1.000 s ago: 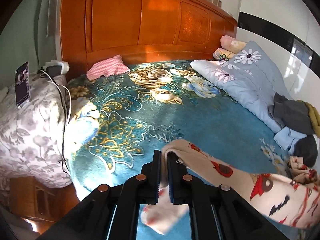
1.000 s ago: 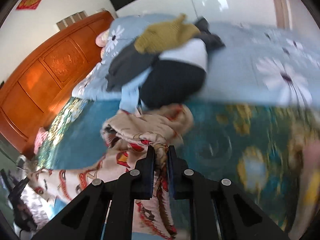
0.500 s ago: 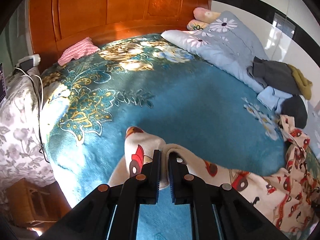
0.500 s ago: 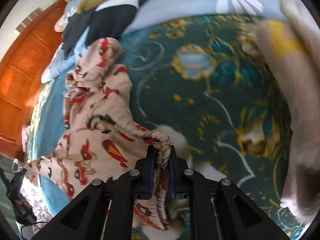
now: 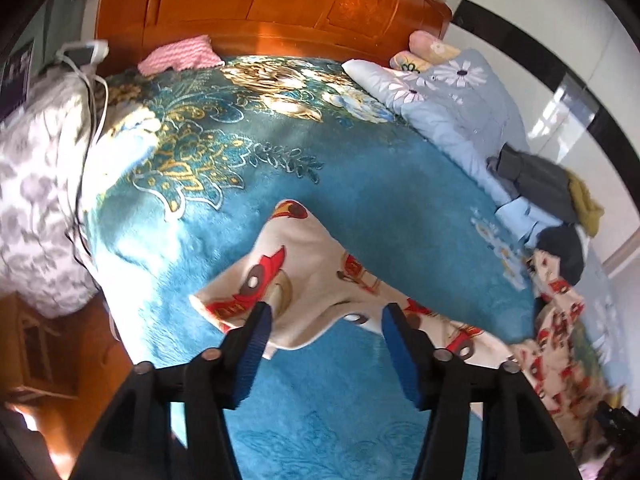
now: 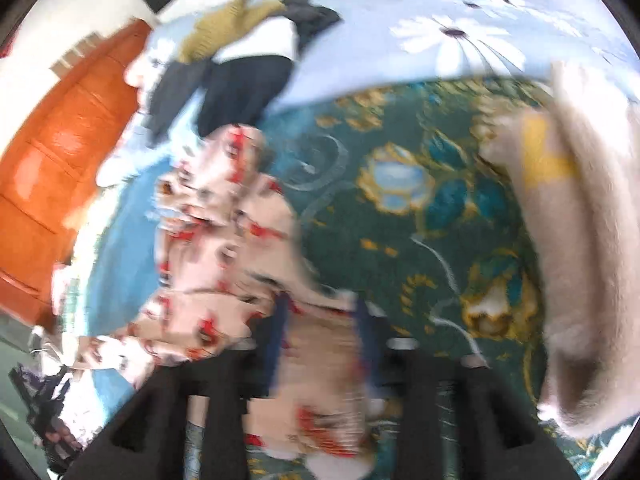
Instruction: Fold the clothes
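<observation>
The cream printed garment [image 5: 320, 276] lies stretched across the teal floral blanket [image 5: 248, 184], one end just ahead of the left gripper [image 5: 324, 316]. This gripper's fingers stand wide apart and hold nothing, probably so the cloth can rest flat. The right gripper [image 6: 320, 320] (very blurred) seems open over the cloth; a grip cannot be told.

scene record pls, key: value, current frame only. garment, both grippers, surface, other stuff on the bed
garment: cream printed garment with red cartoon motifs, lying stretched across the bed
left gripper: open, fingers apart on either side of the garment's end, not clamping it
right gripper: blurred; appears open over the garment's other end
surface: teal floral blanket
other: clothes pile on light blue daisy quilt; pink cloth by wooden headboard
</observation>
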Action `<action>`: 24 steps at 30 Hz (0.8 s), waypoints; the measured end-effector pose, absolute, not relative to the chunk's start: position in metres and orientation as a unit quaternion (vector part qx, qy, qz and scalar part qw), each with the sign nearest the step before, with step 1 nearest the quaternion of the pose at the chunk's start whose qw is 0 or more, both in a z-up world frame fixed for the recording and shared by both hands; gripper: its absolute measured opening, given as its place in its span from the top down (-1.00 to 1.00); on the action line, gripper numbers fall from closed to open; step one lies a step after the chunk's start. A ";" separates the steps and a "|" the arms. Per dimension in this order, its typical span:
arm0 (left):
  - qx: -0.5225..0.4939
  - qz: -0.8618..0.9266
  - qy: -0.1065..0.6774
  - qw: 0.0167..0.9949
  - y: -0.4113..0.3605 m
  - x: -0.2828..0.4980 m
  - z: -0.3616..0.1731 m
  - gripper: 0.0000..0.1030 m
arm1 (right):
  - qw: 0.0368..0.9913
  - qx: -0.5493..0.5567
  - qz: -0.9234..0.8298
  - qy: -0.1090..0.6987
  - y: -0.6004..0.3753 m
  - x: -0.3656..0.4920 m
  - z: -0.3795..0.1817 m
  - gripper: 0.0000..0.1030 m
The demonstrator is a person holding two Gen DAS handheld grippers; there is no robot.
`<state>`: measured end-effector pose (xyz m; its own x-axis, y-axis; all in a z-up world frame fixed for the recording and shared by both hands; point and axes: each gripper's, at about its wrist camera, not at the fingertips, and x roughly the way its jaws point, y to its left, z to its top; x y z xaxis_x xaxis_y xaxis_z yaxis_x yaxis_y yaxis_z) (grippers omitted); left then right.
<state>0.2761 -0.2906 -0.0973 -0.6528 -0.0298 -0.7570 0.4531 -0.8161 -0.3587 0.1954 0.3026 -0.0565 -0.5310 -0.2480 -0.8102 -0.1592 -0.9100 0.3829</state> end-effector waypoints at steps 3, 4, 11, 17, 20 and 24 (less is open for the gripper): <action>0.385 -0.855 0.317 0.142 -0.298 0.278 -0.104 -0.23 | 0.088 0.479 -0.848 -0.211 0.276 0.189 -0.052 -0.48; 0.381 -0.850 0.335 0.145 -0.302 0.280 -0.106 -0.23 | 0.106 0.476 -0.848 -0.208 0.267 0.189 -0.053 -0.49; 0.357 -0.802 0.445 0.179 -0.330 0.305 -0.132 -0.24 | 0.143 0.490 -0.820 -0.258 0.226 0.179 -0.094 -0.98; 0.336 -0.762 0.517 0.199 -0.354 0.318 -0.154 -0.24 | 0.142 0.505 -0.820 -0.229 0.211 0.174 -0.103 -1.00; 0.323 -0.760 0.529 0.196 -0.365 0.312 -0.156 -0.21 | 0.143 0.511 -0.815 -0.234 0.213 0.172 -0.110 -1.00; 0.311 -0.759 0.535 0.202 -0.380 0.304 -0.154 0.41 | 0.142 0.516 -0.812 -0.232 0.213 0.172 -0.113 -1.00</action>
<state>0.3035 -0.3801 -0.1542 -0.7249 0.0263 -0.6883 0.6391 -0.3472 -0.6863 0.1723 0.2134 -0.1132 -0.4268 -0.4706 -0.7723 -0.0078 -0.8520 0.5235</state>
